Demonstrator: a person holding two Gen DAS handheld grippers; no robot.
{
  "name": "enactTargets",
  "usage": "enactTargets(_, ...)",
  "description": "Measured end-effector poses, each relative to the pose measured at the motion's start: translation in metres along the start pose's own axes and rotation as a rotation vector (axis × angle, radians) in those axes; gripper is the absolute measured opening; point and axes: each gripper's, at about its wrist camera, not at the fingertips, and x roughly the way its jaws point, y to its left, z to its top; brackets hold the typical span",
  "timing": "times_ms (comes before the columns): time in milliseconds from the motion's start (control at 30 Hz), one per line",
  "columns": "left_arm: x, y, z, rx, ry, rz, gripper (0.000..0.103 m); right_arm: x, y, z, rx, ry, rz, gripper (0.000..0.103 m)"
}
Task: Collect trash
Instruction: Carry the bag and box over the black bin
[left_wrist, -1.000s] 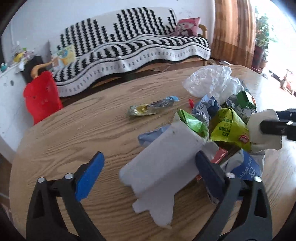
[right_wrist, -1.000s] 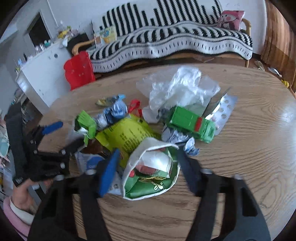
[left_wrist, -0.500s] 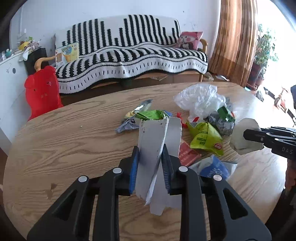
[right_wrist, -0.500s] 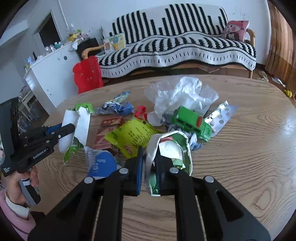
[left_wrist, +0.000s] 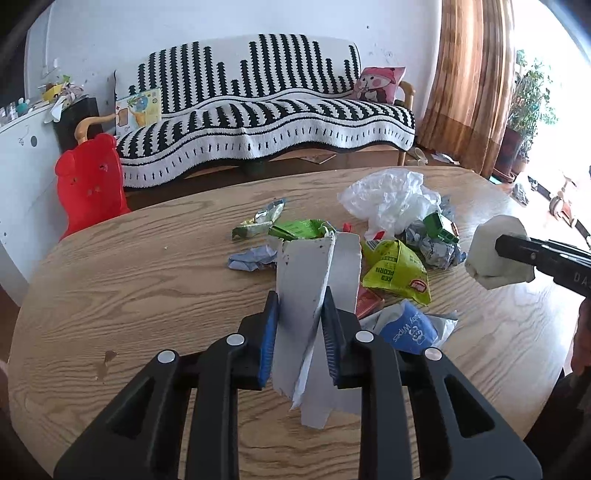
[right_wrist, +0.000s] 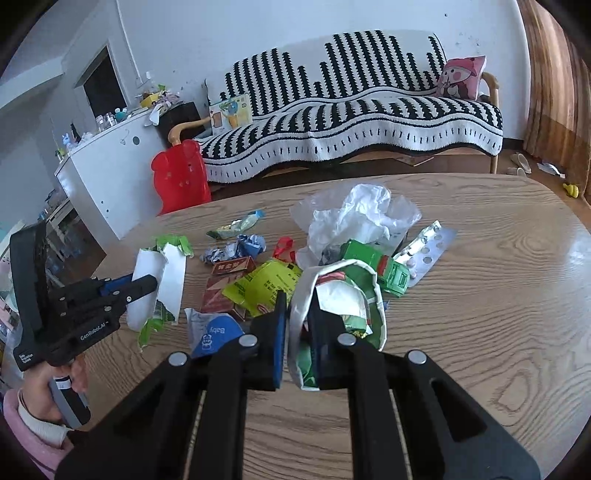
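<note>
My left gripper (left_wrist: 299, 332) is shut on a torn white-and-green wrapper (left_wrist: 314, 280) and holds it upright above the table; it also shows in the right wrist view (right_wrist: 159, 284). My right gripper (right_wrist: 297, 332) is shut on the rim of a crumpled green-and-white snack bag (right_wrist: 343, 299), lifted off the table; it shows in the left wrist view (left_wrist: 495, 254). The rest of the trash pile lies on the wooden table (right_wrist: 480, 314): a yellow-green packet (left_wrist: 395, 269), a blue wipes pack (left_wrist: 406, 328), a clear plastic bag (right_wrist: 362, 218), a green carton (right_wrist: 384, 266).
A pill blister (right_wrist: 424, 254), a red-brown box (right_wrist: 232, 266), a crumpled blue wrapper (left_wrist: 251, 258) and a foil wrapper (left_wrist: 258, 221) lie around the pile. Behind the table stand a red plastic chair (left_wrist: 88, 181), a striped sofa (left_wrist: 258, 122) and a white cabinet (right_wrist: 96, 181).
Both grippers closed on their pieces a second ago and have since lifted them up and back from the pile. The left wrapper now stands upright between the fingers.
</note>
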Motion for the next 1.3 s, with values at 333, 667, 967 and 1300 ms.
enactTargets(333,0.006,0.000,0.000,0.000,0.016,0.002,0.022,0.003,0.003,0.001,-0.004,0.006,-0.011,0.012)
enactTargets(667,0.006,0.001,0.000,-0.003,0.017,0.005,0.022,0.008,0.004,-0.001,-0.012,0.025,-0.019,0.012)
enactTargets(967,-0.033,-0.024,0.000,-0.058,-0.085,-0.028,0.022,-0.020,0.003,0.000,-0.007,-0.059,0.003,0.012)
enactTargets(1300,-0.092,-0.204,0.037,0.233,-0.159,-0.210,0.022,-0.196,-0.113,-0.038,0.162,-0.314,-0.110,0.012)
